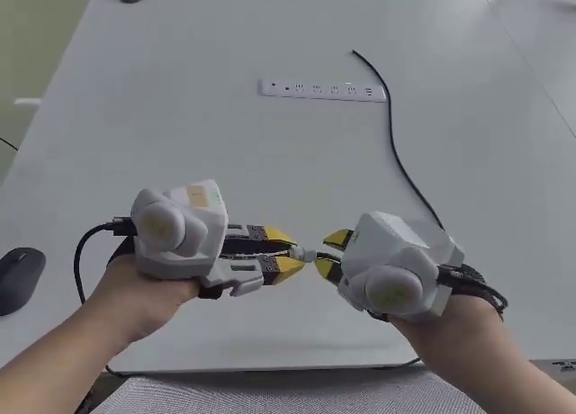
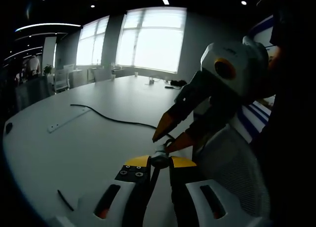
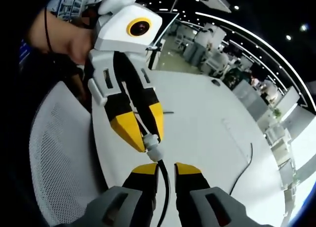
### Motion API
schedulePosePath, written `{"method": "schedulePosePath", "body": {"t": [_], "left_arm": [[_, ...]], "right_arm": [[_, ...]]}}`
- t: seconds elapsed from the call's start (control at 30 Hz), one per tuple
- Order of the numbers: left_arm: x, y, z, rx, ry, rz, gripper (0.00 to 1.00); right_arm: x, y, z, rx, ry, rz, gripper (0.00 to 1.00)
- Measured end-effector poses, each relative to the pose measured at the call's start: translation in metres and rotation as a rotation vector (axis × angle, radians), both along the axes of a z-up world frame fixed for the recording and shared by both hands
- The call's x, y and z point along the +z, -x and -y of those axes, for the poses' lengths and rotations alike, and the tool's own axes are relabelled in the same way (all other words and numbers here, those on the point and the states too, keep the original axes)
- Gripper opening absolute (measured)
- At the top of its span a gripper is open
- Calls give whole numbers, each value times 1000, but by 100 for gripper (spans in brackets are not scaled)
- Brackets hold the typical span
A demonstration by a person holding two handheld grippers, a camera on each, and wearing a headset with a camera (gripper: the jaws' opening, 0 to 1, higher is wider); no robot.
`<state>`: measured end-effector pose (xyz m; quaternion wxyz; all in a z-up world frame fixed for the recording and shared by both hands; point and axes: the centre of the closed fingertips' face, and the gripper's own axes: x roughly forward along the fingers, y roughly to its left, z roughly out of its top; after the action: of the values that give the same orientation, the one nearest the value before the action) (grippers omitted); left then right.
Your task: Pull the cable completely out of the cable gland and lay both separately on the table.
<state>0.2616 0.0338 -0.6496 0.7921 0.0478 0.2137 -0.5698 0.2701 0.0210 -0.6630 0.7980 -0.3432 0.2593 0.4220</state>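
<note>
Table (image 1: pixel 180 144): white and wide.
Power strip (image 1: pixel 322 91): white and long, flat on the far part of the table.
Mouse (image 1: pixel 18 279): dark, near the left edge.
Chair (image 3: pixel 54 158): white net back, close to the table's near edge.
Windows (image 2: pixel 148 37): big and bright.

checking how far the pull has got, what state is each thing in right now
cable gland: held in the air, not yet emptied
cable: not pulled out, gripped just outside it
left gripper: shut on the cable gland
right gripper: shut on the cable
power strip: lying flat on the table
mouse: resting on the table
</note>
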Motion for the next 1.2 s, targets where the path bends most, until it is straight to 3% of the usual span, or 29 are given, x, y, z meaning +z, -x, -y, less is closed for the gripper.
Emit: {"method": "schedulePosePath", "body": {"t": [0.2,0.3,0.5,1.2], "left_arm": [[-1,-1,0,8,-3,-2,15],[0,-2,1,16,3,-4,15],[-1,-1,2,12,-3,-5,15],[0,-3,3,22,-1,3,15]], "right_arm": [[-2,1,0,11,3,0,4],[-1,1,0,11,5,22,2],[-4,2,1,2,-4,12,1],[-18,-9,33,-175,-93,-30,0]]}}
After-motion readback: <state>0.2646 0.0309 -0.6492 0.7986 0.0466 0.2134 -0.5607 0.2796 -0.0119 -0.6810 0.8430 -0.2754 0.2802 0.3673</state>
